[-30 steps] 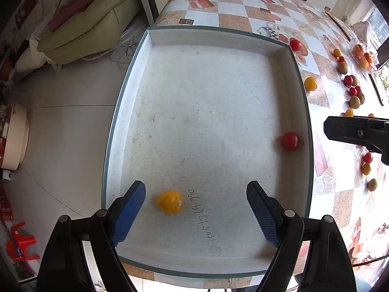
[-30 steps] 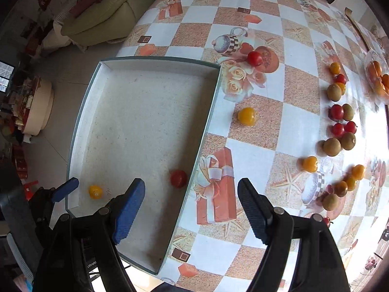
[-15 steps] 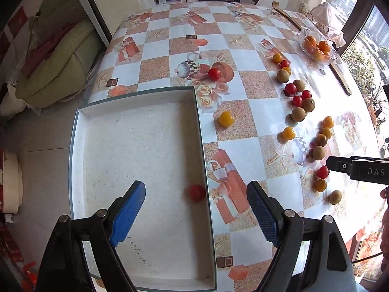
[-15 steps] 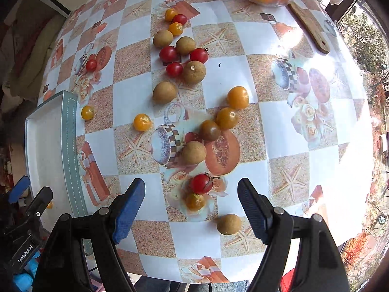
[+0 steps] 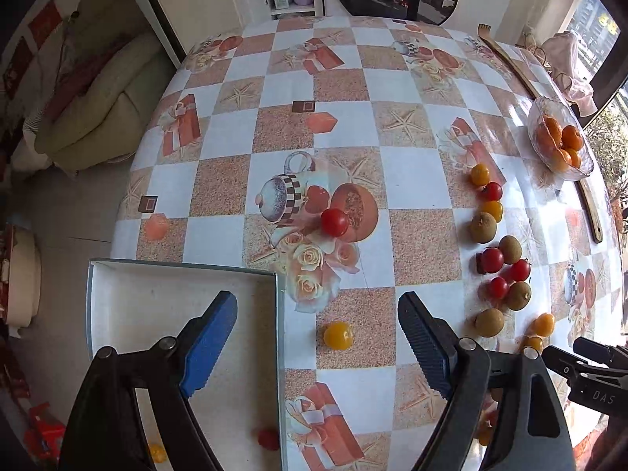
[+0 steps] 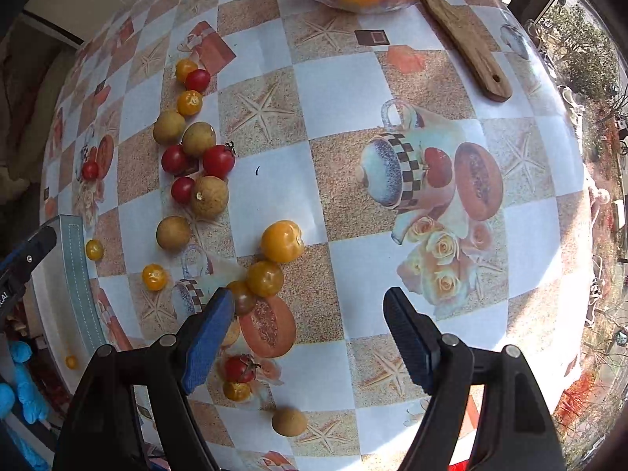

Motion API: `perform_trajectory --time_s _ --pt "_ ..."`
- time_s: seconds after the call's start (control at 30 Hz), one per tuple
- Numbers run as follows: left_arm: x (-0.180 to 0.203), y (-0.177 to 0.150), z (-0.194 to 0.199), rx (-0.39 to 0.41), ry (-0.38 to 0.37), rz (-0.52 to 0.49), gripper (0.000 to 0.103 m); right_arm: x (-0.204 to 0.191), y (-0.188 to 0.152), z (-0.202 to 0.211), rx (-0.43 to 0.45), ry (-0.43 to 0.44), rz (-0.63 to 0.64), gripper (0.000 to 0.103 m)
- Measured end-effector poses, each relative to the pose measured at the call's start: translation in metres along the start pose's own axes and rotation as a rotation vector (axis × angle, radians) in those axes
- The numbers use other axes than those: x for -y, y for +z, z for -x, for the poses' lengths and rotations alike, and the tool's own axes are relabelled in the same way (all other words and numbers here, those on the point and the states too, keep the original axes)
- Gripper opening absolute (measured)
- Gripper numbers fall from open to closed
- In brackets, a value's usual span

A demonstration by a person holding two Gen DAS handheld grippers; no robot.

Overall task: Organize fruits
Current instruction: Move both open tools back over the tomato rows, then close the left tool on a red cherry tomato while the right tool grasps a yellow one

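The left gripper [image 5: 318, 343] is hovering above the table [image 5: 345, 125], angled downward and forward, with its jaws spread wide and nothing between the pads. Its blue left finger [image 5: 210, 343] is hanging over the white tray [image 5: 117, 306]; its dark right finger [image 5: 426, 347] is hanging over the tablecloth. A yellow tomato [image 5: 338, 335] is lying on the cloth between the two fingers, just beside the tray's outer wall and touching neither finger. A red tomato [image 5: 334, 222] is sitting farther ahead on the printed teapot pattern. Inside the tray, a small red tomato [image 5: 269, 439] is resting against the right wall, and a small yellow fruit [image 5: 157, 453] is lying near the bottom edge, partly hidden by the gripper frame.

The right gripper [image 6: 310, 337] is also pointing down at the table, jaws fully released and gripping nothing. Its left finger [image 6: 208, 339] is overlapping the near end of the fruit cluster [image 6: 196, 165], which is running in a loose line of red, yellow and brown fruits. A stemmed red tomato [image 6: 239, 368] is sitting just beside that finger. A glass bowl [image 6: 365, 2] of oranges is standing at the far table edge beside a wooden board [image 6: 469, 45].
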State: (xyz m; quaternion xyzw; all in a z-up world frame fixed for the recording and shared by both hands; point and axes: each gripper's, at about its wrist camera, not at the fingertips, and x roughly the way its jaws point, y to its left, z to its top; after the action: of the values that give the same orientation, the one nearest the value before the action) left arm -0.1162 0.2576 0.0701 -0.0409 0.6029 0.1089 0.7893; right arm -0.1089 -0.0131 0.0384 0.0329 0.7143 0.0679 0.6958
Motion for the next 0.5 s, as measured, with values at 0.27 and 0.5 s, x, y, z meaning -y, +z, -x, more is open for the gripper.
perform_trajectory --time_s 0.27,0.5 --pt "0.006 0.039 -0.053 -0.052 0.054 -0.019 0.074 0.002 0.021 -0.018 -0.026 0.038 -0.026 0.065" --pt "0.003 0.047 -0.08 -0.098 0.035 0.019 0.073 -0.014 0.04 -0.024 -0.03 0.013 0.002 0.065"
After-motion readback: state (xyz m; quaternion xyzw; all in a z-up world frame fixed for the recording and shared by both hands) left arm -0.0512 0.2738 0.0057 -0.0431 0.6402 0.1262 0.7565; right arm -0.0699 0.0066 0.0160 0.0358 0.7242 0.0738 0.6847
